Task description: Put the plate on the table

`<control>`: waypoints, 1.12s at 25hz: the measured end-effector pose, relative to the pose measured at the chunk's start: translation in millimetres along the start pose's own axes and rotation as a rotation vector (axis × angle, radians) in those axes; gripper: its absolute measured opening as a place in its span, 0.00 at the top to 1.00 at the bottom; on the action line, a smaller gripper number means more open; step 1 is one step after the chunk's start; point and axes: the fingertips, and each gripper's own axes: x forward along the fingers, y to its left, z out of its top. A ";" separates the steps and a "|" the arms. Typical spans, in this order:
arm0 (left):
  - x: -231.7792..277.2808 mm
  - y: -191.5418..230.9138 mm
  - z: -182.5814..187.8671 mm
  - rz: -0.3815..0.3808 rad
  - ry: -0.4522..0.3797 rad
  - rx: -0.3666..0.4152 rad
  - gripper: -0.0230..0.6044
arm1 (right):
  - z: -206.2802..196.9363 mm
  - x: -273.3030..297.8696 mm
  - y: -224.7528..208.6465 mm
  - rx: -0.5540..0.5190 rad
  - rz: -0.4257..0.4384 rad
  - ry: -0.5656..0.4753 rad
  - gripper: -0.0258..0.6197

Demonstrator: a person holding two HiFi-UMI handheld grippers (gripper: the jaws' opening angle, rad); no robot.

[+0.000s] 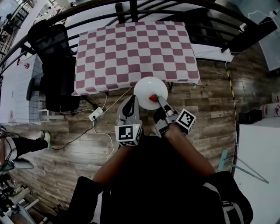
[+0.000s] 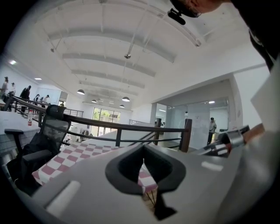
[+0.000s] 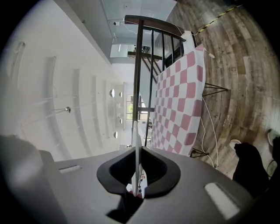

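A white round plate (image 1: 148,89) hangs above the wooden floor, just off the front edge of the table with the red-and-white checked cloth (image 1: 131,52). My right gripper (image 1: 159,102) is shut on the plate's near rim. A small red thing (image 1: 153,98) shows on the plate beside the jaw tips. In the right gripper view the plate (image 3: 136,148) appears edge-on as a thin white line between the jaws of that gripper (image 3: 137,192), with the table (image 3: 179,109) beyond. My left gripper (image 1: 130,104) is beside the plate's left edge, shut and holding nothing; its own view shows the table (image 2: 78,153) ahead.
A black office chair (image 1: 57,65) stands at the table's left end. A dark railing (image 1: 131,8) runs behind the table. A power strip with cables (image 1: 95,115) lies on the floor under the front edge. A white surface (image 1: 262,175) is at the right, and a person's legs (image 1: 22,144) at the left.
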 end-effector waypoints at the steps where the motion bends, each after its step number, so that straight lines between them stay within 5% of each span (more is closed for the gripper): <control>1: 8.6 4.5 2.7 -0.003 0.001 0.001 0.95 | 5.1 8.8 1.9 -0.001 -0.002 -0.007 0.93; 18: 97.9 89.6 25.1 -0.055 0.027 -0.033 0.95 | 46.6 118.6 30.6 0.016 -0.033 -0.117 0.93; 28: 127.7 147.7 31.3 -0.101 0.024 -0.031 0.95 | 37.4 180.2 45.4 -0.008 -0.015 -0.157 0.93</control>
